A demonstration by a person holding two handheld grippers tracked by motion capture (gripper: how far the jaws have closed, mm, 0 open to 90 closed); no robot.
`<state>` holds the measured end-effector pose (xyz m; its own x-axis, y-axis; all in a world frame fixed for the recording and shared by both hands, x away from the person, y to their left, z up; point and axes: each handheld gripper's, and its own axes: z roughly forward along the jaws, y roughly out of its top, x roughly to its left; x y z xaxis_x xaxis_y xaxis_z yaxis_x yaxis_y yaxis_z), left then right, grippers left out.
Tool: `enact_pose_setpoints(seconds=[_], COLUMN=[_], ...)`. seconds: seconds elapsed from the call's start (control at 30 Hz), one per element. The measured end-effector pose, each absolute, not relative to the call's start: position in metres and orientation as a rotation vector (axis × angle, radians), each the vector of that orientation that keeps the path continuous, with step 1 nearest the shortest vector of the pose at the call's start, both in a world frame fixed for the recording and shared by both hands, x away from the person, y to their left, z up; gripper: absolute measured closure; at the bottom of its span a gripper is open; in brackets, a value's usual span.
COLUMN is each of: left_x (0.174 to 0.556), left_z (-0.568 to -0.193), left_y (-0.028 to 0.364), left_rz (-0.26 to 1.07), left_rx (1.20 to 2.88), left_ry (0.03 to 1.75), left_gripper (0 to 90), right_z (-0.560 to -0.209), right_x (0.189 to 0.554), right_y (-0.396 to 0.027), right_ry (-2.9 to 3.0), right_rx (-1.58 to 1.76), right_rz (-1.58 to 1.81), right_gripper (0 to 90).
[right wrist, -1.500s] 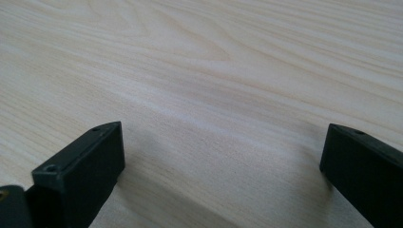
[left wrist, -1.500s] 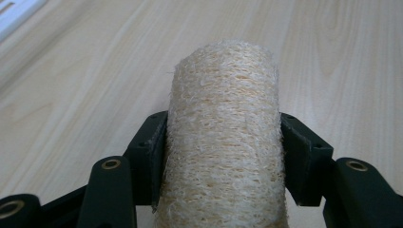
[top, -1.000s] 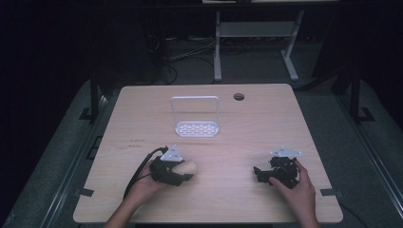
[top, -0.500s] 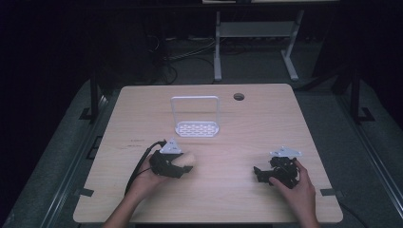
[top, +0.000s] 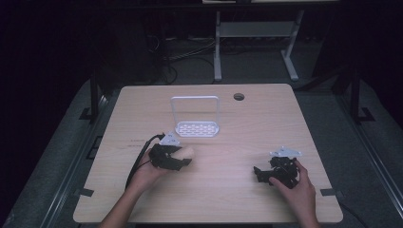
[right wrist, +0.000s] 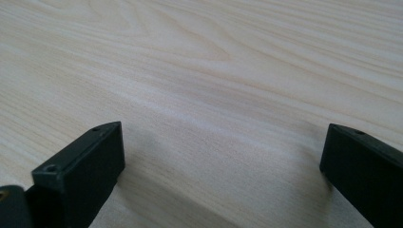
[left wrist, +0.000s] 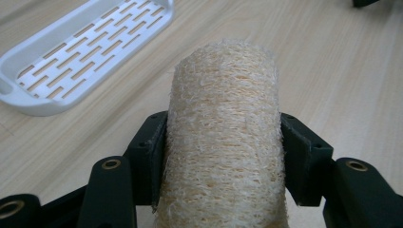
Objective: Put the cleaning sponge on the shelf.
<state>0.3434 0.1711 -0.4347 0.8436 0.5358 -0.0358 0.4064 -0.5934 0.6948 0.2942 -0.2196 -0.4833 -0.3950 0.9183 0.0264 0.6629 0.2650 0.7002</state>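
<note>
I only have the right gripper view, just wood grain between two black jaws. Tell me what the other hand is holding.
Observer: The left tool is shut on a loofah sponge, a pale fibrous cylinder pressed between both jaws.
Operator: Report what lies near it.
Observer: A white slotted tray with a tall wire handle sits on the table, just beyond the loofah sponge in the high view.
Operator: Now place my own tool for me.
Observer: The right tool rests low near the table's right front, open, well apart from the tray.
</note>
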Motion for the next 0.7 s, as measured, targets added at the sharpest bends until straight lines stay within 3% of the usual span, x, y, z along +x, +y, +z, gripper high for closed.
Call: enact_pose_setpoints(seconds=[0.7], left_x=[0.367], left_z=[-0.43], left_y=[0.161], left_rz=[0.243], left_rx=[2.274], left_ry=[0.709], left_gripper=[41.2], right_z=[-0.483], right_x=[0.294], right_y=[-0.22], right_ry=[2.158], right_rx=[1.435], right_rz=[0.902], right_gripper=[0.6])
